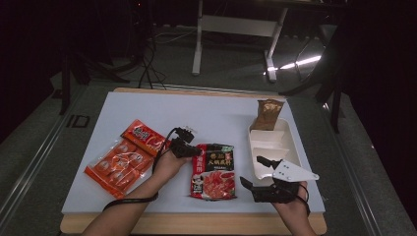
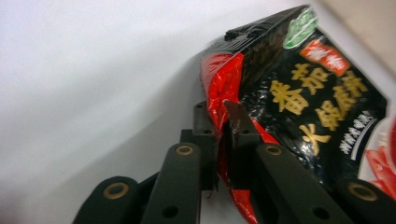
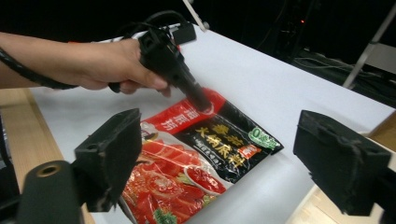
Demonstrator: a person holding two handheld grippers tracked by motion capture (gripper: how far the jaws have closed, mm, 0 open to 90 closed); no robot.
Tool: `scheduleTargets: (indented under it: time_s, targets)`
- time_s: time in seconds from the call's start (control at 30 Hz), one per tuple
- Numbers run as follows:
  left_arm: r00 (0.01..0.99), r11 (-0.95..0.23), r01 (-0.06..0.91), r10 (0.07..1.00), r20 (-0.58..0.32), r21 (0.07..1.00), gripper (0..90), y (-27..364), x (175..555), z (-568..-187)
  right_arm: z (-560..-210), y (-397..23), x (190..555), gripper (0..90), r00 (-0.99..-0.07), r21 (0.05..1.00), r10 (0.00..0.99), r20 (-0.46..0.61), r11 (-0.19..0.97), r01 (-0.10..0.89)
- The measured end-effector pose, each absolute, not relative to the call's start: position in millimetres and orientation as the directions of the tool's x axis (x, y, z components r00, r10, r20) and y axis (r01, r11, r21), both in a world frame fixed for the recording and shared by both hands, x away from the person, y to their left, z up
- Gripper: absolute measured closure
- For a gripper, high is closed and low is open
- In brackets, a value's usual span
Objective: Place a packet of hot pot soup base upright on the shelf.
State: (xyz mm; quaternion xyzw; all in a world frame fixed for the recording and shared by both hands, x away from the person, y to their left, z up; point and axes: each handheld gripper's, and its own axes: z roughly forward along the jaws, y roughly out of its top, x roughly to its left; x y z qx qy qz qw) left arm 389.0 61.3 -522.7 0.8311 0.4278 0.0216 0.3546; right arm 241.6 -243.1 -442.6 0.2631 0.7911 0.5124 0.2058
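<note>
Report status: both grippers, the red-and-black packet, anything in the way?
Left gripper shut on red-and-black packet, pinching its red edge. Right gripper open, holding nothing, beside white tray. Orange packet lies off left; nothing blocking.

The far half of the white mat (image 1: 196,110) lies bare, giving open passage between the orange packet (image 1: 125,156) at the left and the white tray (image 1: 273,147) at the right. The black-and-red pouch (image 1: 214,170) blocks the near middle. A brown packet (image 1: 268,114) stands at the tray's far end.
</note>
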Motion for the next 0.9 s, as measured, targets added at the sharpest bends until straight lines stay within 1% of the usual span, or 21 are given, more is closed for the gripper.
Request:
scheduleTargets:
  time_s: [0.17,0.37,0.43,0.53,0.6,0.63,0.7,0.8,0.83,0.9]
  targets:
    - [0.651,-0.368,0.663,0.714,-0.258,0.652,86.1,61.0,381.4,-505.8,-442.0,-246.5,243.7,15.5,-0.757,0.919,0.652,-0.038,0.320,0.229]
    - [0.675,-0.339,0.619,0.690,-0.260,0.708,86.2,62.1,367.0,-484.9,-440.4,-249.1,244.2,11.4,-0.760,0.921,0.649,-0.036,0.317,0.228]
    - [0.683,-0.333,0.601,0.686,-0.252,0.726,86.3,61.9,360.1,-478.3,-439.3,-252.0,244.9,11.3,-0.758,0.929,0.652,-0.011,0.287,0.233]
    - [0.693,-0.341,0.595,0.677,-0.249,0.728,86.1,61.9,353.6,-468.8,-435.9,-255.0,244.3,11.0,-0.751,0.935,0.660,-0.022,0.280,0.219]
    - [0.693,-0.341,0.595,0.677,-0.249,0.728,86.2,61.9,353.6,-468.8,-434.4,-256.2,244.1,11.0,-0.753,0.937,0.658,-0.014,0.272,0.221]
    - [0.707,-0.349,0.575,0.667,-0.235,0.740,86.2,61.7,347.8,-462.9,-431.8,-258.7,243.1,13.2,-0.745,0.937,0.667,-0.009,0.265,0.227]
    - [0.715,-0.345,0.563,0.659,-0.233,0.751,86.3,61.9,344.3,-460.2,-429.8,-260.4,243.2,13.7,-0.740,0.933,0.672,-0.020,0.279,0.228]
    - [0.719,-0.341,0.559,0.653,-0.237,0.756,86.5,62.0,342.5,-458.7,-428.9,-261.7,243.6,13.6,-0.726,0.938,0.685,-0.057,0.285,0.196]
    - [0.730,-0.315,0.547,0.633,-0.258,0.775,86.5,62.6,337.7,-455.2,-428.9,-261.7,243.6,13.6,-0.726,0.938,0.685,-0.057,0.285,0.196]
    - [0.741,-0.319,0.526,0.627,-0.241,0.788,86.7,61.2,332.0,-451.1,-426.6,-263.5,244.8,13.7,-0.727,0.940,0.681,-0.085,0.297,0.169]
